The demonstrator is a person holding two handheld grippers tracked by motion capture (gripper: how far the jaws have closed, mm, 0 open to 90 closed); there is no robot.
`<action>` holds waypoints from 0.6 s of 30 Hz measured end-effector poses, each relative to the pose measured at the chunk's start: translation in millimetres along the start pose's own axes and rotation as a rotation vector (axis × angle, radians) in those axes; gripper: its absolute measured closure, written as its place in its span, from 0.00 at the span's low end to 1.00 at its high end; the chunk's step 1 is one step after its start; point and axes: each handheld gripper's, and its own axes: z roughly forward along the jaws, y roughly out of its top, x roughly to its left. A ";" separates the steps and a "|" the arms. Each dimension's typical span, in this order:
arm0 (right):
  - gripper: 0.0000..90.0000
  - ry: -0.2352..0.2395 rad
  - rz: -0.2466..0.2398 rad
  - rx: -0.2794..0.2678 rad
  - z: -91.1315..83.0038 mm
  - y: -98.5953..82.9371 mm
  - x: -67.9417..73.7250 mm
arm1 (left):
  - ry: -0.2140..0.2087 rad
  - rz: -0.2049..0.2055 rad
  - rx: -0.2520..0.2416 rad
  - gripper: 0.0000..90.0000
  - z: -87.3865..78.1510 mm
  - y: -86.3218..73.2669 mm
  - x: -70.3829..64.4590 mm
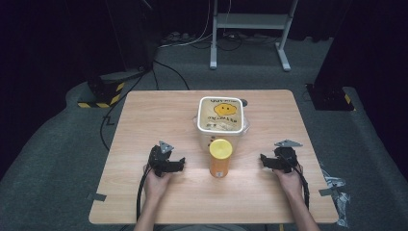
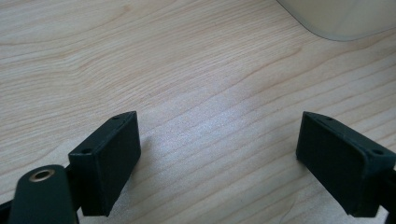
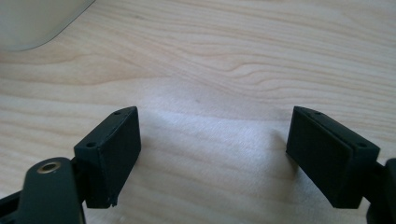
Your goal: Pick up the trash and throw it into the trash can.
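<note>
Orange is the colour of the jar [image 1: 220,158] that stands upright with a yellow lid near the middle of the counter [image 1: 144,120], and it is the item nearest both of your tools. Just behind it, touching or almost touching it in the high view, sits a white-rimmed plastic container [image 1: 221,115] whose lid carries a yellow cartoon figure. Your left hand-held gripper [image 1: 179,164] rests low over the counter to the left of the jar, near it but apart from it, with the jaws pointing toward the jar. In the left gripper view this left hand-held gripper [image 2: 219,154] has its two black jaws spread wide, with bare wood grain between them and nothing held; a pale rounded corner [image 2: 341,18] shows at the top right of that view, but you cannot tell from it which item it belongs to. Your right hand-held gripper [image 1: 264,160] sits to the right of the jar, somewhat farther off, jaws aimed toward it. In the right gripper view the right hand-held gripper [image 3: 215,154] is likewise fully spread and empty, with only wood between the jaws and a pale rounded edge [image 3: 32,23] at the top left. Your left hand [image 1: 156,183] and right hand [image 1: 288,180] grasp the tools from below, and a black cable [image 1: 140,192] trails from the left tool toward the near edge of the counter
</note>
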 end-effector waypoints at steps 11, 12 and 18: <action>0.15 0.244 -0.080 -0.093 -32.1 -5.4 29.5 | 0.000 0.000 0.000 0.16 0.0 0.0 0.0; 0.15 0.244 -0.080 -0.093 -32.1 -5.4 29.5 | 0.000 -0.001 0.000 0.16 0.0 0.0 0.0; 0.15 0.341 -0.127 -0.136 -43.0 -7.0 51.1 | 0.000 0.000 0.000 0.16 0.0 0.0 0.0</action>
